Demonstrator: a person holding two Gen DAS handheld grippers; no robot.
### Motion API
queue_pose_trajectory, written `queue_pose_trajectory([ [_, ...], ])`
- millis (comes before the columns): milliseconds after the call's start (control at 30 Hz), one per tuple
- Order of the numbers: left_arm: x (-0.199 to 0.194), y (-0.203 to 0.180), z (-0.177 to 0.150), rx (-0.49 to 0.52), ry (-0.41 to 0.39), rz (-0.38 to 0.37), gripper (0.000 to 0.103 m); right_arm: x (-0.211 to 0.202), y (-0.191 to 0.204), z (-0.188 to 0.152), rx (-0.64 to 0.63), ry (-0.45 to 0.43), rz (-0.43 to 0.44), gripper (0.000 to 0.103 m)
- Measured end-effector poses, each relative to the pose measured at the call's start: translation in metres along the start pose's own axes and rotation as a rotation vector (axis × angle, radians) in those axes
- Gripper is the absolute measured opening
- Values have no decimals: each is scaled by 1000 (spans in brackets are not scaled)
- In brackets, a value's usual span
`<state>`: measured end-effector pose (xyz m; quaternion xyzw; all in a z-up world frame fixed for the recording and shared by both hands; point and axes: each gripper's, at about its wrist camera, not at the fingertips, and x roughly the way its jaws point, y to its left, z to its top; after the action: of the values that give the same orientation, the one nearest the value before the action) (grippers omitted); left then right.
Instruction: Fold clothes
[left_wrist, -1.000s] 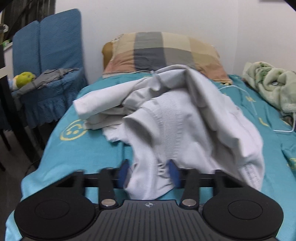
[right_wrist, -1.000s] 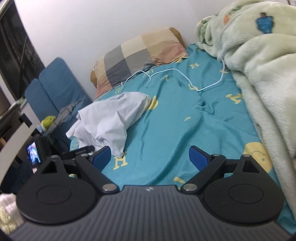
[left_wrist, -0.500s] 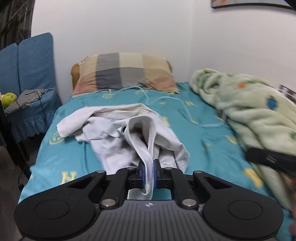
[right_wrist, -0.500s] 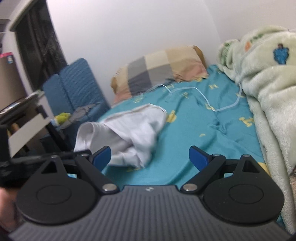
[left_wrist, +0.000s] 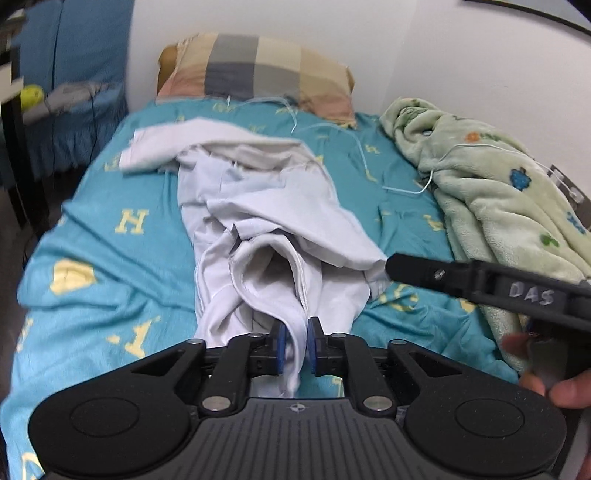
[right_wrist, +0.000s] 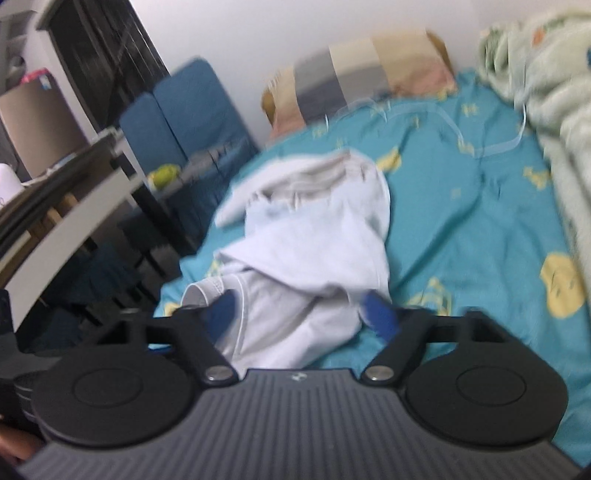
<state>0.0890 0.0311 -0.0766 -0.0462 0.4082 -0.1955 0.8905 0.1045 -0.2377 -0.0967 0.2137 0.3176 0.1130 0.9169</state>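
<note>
A: Left gripper is pinching the ribbed hem of the white garment, which lies crumpled mid-bed on the teal sheet.

B: Right gripper, fingers spread wide, hovers at the garment's near edge, holding nothing.

A: Only the left view catches the other tool's side, marked "DAS".

B: Only the blurry right view shows the desk.

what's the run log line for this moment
left gripper: shut on garment hem | right gripper: open, at garment's near edge | garment: crumpled on bed | fold: not begun
</note>
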Motion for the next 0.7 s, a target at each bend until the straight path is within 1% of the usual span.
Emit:
queue_pose_trajectory([
  [33, -2, 6, -2, -24, 8, -11, 26, 2, -1, -1, 14, 13, 2, 72],
  [67, -4, 10, -2, -38, 8, -15, 32, 4, -2, -3, 22, 21, 7, 68],
  [133, -8, 15, -2, -63, 5, -21, 38, 6, -1, -4, 25, 25, 14, 60],
  [167, -10, 18, 0, -72, -2, -17, 43, 8, 0, -4, 24, 28, 20, 53],
  [200, -10, 19, 2, -82, -10, -1, 46, 12, 2, -5, 17, 37, 31, 47],
  [233, -10, 21, 5, -92, -17, 17, 48, 17, 4, -6, 8, 49, 42, 44],
  [267, -10, 22, 8, -102, -25, 35, 48, 21, 6, -8, -1, 61, 54, 41],
  [333, -10, 27, 13, -123, -40, 72, 48, 32, 11, -10, -12, 92, 101, 39],
  [433, -7, 38, 20, -172, -59, 90, 48, 46, 20, -14, -35, 127, 144, 37],
  [467, -5, 43, 22, -191, -66, 92, 48, 49, 21, -14, -37, 134, 153, 33],
  [567, 3, 58, 27, -248, -64, 113, 47, 55, 22, -16, -37, 151, 179, 28],
  [633, 8, 65, 27, -279, -57, 110, 47, 59, 24, -18, -52, 173, 173, 25],
  [700, 11, 69, 27, -297, -53, 106, 47, 64, 26, -22, -72, 205, 156, 16],
])
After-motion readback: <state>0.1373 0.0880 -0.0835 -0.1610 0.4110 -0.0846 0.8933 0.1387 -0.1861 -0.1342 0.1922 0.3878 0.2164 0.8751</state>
